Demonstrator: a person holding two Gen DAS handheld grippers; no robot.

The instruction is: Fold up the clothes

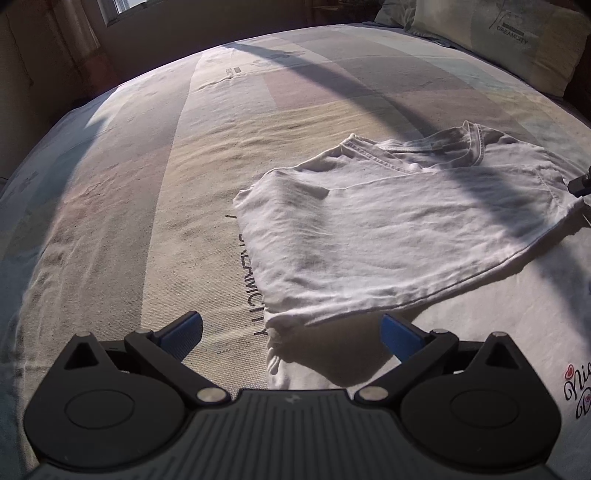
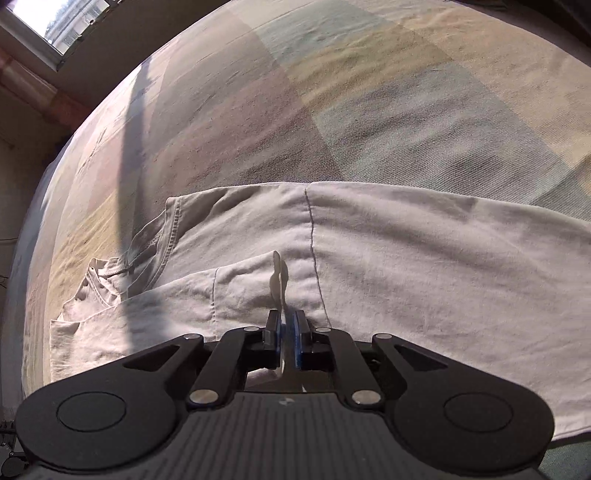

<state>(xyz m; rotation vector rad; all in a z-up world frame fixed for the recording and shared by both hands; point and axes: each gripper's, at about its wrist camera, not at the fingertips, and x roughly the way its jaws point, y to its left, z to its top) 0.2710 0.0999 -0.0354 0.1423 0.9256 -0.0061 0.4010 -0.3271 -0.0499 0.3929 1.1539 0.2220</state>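
Note:
A white T-shirt [image 1: 369, 229] lies partly folded on the bed, its collar [image 1: 472, 144] at the far side and a printed motif [image 1: 576, 387] at the near right. My left gripper [image 1: 290, 321] hovers open over the shirt's near left edge, blue pads wide apart with nothing pressed between them. In the right wrist view the T-shirt [image 2: 406, 266] spreads across the middle, collar [image 2: 162, 229] to the left. My right gripper [image 2: 286, 314] is shut on a thin raised fold of the shirt's fabric [image 2: 277, 273], which stands up between the pads.
The bed sheet [image 1: 147, 184] has pastel blocks and black DREAMCITY lettering [image 1: 251, 280]. A pillow [image 1: 498, 37] lies at the far right. A window [image 2: 48, 26] and wall stand beyond the bed's far left edge. Long dark shadows cross the sheet and shirt.

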